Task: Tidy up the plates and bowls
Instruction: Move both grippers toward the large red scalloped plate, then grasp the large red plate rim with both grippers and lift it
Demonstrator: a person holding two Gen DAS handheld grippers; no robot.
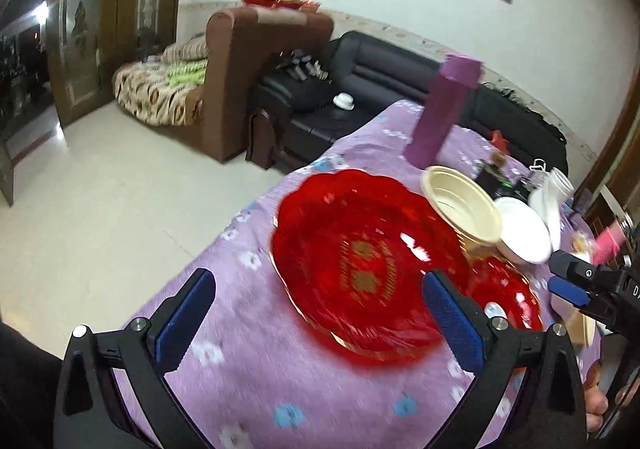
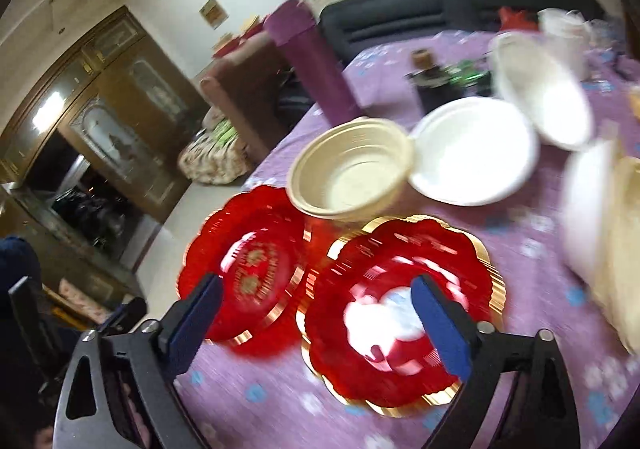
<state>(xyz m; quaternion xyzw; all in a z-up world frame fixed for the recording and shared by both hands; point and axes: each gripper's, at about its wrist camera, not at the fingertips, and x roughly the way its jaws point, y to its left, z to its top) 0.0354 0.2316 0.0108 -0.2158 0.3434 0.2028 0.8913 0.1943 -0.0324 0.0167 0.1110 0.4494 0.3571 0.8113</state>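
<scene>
Now: reaching for plates | left gripper (image 1: 316, 323) apart, right gripper (image 2: 318, 323) apart, both empty | next: grab red plate (image 2: 400, 309), stack it.

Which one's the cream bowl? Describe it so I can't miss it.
On the purple tablecloth, find the two red plates and. The cream bowl sits just behind them, beside a white bowl; it alone is yellowish with ridged walls.

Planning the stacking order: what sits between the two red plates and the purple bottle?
The cream bowl, in the right wrist view, partly over the red plates.
</scene>
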